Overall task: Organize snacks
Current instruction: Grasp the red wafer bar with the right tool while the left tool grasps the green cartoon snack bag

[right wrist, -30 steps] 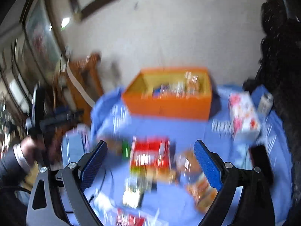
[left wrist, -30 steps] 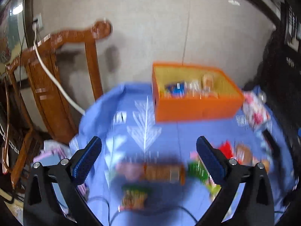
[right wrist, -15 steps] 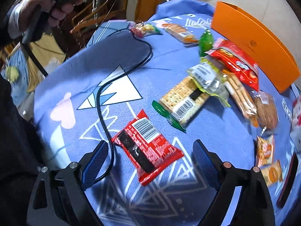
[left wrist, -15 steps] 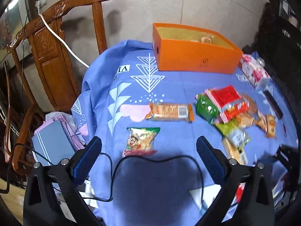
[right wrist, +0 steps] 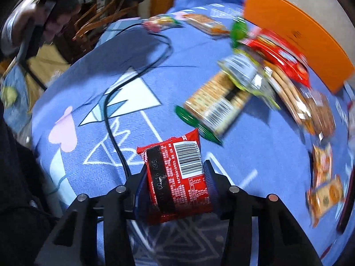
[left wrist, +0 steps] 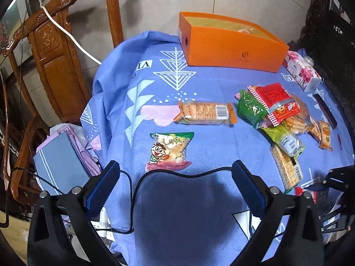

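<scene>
Between our right claw's [right wrist: 175, 177] pads sits the red packet [right wrist: 177, 177], barcode side up, its long axis running along the fingers; the jaws have just been closing and now pinch it by its two long edges, low over the desk [right wrist: 73, 77]. From there the orange box [right wrist: 297, 35] lies far across the cloth, beyond the heap of other snacks [right wrist: 255, 73], so we judge the carry must rise and clear that pile. Our left claw [left wrist: 173, 184] hangs spread wide and empty above the black cable [left wrist: 177, 174], with the cartoon bag [left wrist: 169, 150] just ahead of its fingertips, the nearer hand for that one.
</scene>
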A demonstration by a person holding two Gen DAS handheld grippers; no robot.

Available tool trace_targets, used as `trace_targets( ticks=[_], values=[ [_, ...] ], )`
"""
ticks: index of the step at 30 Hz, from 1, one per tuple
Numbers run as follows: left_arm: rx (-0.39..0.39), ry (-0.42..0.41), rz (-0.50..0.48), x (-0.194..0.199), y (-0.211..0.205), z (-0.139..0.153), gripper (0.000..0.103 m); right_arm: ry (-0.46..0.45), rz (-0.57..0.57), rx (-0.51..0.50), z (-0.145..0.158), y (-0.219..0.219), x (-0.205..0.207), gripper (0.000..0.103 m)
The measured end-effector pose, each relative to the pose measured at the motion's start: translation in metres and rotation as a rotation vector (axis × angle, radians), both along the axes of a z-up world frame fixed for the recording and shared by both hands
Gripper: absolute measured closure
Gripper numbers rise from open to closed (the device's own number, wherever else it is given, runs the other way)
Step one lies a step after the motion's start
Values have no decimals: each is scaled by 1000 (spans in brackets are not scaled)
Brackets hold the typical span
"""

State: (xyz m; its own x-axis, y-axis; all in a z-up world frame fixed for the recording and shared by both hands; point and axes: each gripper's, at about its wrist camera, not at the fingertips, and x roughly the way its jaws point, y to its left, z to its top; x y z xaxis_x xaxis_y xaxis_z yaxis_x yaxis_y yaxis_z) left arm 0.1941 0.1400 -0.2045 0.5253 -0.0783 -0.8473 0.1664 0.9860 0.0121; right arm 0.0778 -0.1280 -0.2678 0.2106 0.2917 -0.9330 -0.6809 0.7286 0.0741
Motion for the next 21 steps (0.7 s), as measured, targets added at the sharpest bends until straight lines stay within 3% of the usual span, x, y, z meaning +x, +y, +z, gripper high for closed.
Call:
trace_targets(
  ticks=[7,11,12,14,17,21],
  values=[
    [-26,46,63,34,9,-31,4,64,-345,78,7,-50,-2,56],
    [-5,70,95,54,10,-51,8,87,-456,111,6,-62,-3,56],
    [-4,82,98,57,10,-55,16,88,-471,117,6,-66,-3,56],
    [-24,121,105,63,10,-65,22,84,-489,123,8,-67,0,56],
    [-33,169,104,66,9,-79,24,72,-496,121,14,-69,-1,56],
    [13,148,56,62,0,-83,27,59,-515,123,19,-68,4,56]
  ],
)
